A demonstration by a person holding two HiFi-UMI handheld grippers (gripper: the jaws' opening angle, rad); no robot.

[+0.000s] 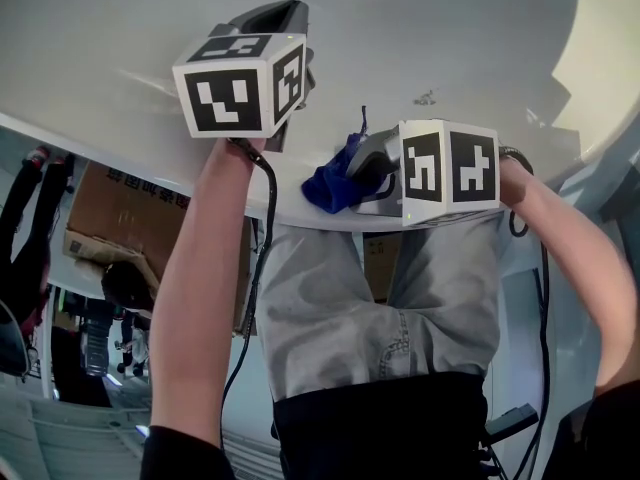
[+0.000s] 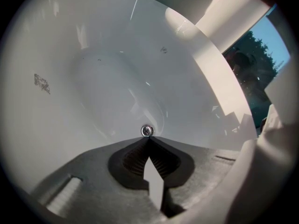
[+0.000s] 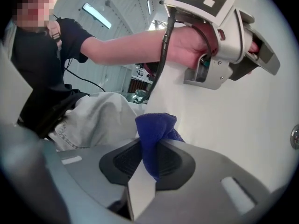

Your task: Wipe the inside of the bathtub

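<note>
The white bathtub (image 1: pixel 430 38) fills the top of the head view, and its smooth inside (image 2: pixel 93 78) fills the left gripper view. A metal drain (image 2: pixel 147 130) lies just beyond my left gripper (image 2: pixel 148 138), whose jaws are shut with nothing between them. In the head view my left gripper (image 1: pixel 280 16) reaches over the tub's rim into the basin. My right gripper (image 3: pixel 152 146) is shut on a blue cloth (image 3: pixel 156 127). In the head view that cloth (image 1: pixel 330 183) bunches at the rim in front of my right gripper (image 1: pixel 358 176).
The tub's near rim (image 1: pixel 120 148) runs across under both arms. Grey trousers (image 1: pixel 370 308) press against it. A cardboard box (image 1: pixel 120 208) and another person (image 1: pixel 30 238) are at the left. A small dark smudge (image 2: pixel 42 82) marks the tub wall.
</note>
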